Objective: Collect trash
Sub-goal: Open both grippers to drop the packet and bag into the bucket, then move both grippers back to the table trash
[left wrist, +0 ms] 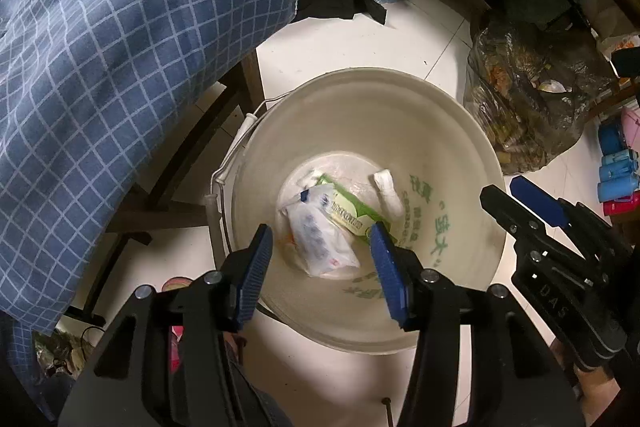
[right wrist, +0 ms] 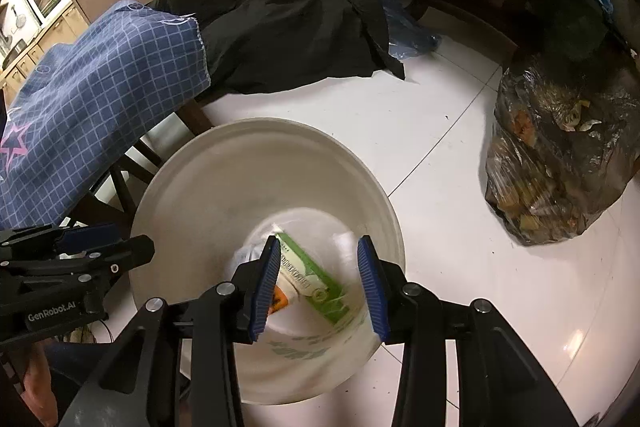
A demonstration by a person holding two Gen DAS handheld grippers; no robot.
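Note:
A white bucket [left wrist: 400,115] stands on the tiled floor and also shows in the right wrist view [right wrist: 224,171]. In its bottom lie a green carton [left wrist: 352,211], a crumpled white plastic wrapper [left wrist: 320,235] and a rolled white tissue [left wrist: 388,191]. The carton shows in the right wrist view [right wrist: 316,275] too. My left gripper [left wrist: 320,267] is open and empty above the bucket's mouth. My right gripper [right wrist: 316,287] is open and empty above the bucket; it shows at the right in the left wrist view [left wrist: 520,207].
A full dark trash bag [right wrist: 560,155] sits on the floor at the right. A chair draped with blue checked cloth [left wrist: 120,67] and black cloth [right wrist: 288,35] stands at the left. Blue and pink containers [left wrist: 616,171] lie at the far right.

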